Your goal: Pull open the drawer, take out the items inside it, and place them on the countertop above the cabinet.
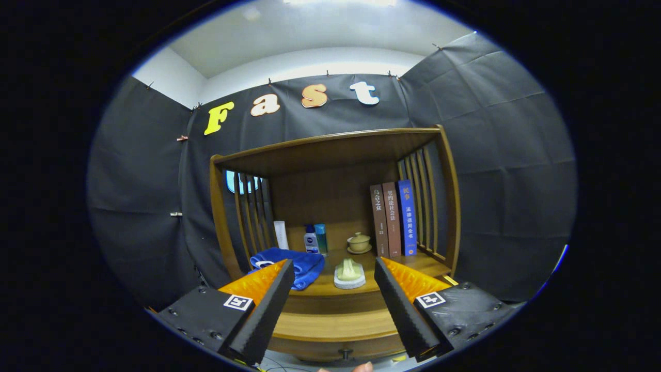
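A wooden cabinet with a shelf hutch stands ahead of me, and its countertop [330,289] lies just beyond my fingers. The drawer front [335,338] sits low between the fingers with a small dark knob [345,354] at its lower middle; it looks closed. My gripper [333,268] is open, its two black fingers with orange sides spread wide and nothing between them. On the countertop lie a blue towel [299,266] beside the left finger and a pale green object on a white dish [349,274] near the middle.
At the back of the countertop stand a white tube [281,235], two small bottles [315,238] and a lidded cup [358,243]. Three upright books [393,219] lean at the right, against slatted side rails. A fingertip [361,367] shows below the drawer.
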Motion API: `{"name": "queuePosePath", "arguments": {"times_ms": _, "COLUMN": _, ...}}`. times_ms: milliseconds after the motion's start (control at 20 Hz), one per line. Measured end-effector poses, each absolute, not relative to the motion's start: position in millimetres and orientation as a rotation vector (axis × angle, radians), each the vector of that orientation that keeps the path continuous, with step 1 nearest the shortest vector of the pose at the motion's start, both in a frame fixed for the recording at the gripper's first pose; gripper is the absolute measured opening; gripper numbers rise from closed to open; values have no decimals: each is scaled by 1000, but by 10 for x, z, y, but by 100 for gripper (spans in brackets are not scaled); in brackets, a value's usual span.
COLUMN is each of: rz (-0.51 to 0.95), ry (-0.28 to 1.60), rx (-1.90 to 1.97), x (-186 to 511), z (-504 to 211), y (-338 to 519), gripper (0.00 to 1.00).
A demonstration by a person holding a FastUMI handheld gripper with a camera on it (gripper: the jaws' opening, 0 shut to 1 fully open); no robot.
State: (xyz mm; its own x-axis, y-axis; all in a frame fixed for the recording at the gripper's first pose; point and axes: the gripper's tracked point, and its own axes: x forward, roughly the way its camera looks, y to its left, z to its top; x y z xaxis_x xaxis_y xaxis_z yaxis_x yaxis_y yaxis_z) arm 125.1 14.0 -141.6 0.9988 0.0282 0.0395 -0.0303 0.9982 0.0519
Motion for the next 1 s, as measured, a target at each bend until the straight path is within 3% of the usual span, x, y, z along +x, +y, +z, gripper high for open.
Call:
{"name": "queuePosePath", "arguments": {"times_ms": 200, "rz": 40, "ry": 17, "rx": 51, "x": 967, "z": -2214, "y": 210, "gripper": 99}}
{"name": "queuePosePath", "arguments": {"times_ms": 550, "rz": 27, "ry": 246, "rx": 18, "x": 1059, "z": -3460, "y": 205, "gripper": 99}}
{"name": "queuePosePath", "arguments": {"times_ms": 1000, "rz": -2, "ry": 265, "rx": -2, "x": 1275, "z": -3696, "y": 186, "gripper": 99}}
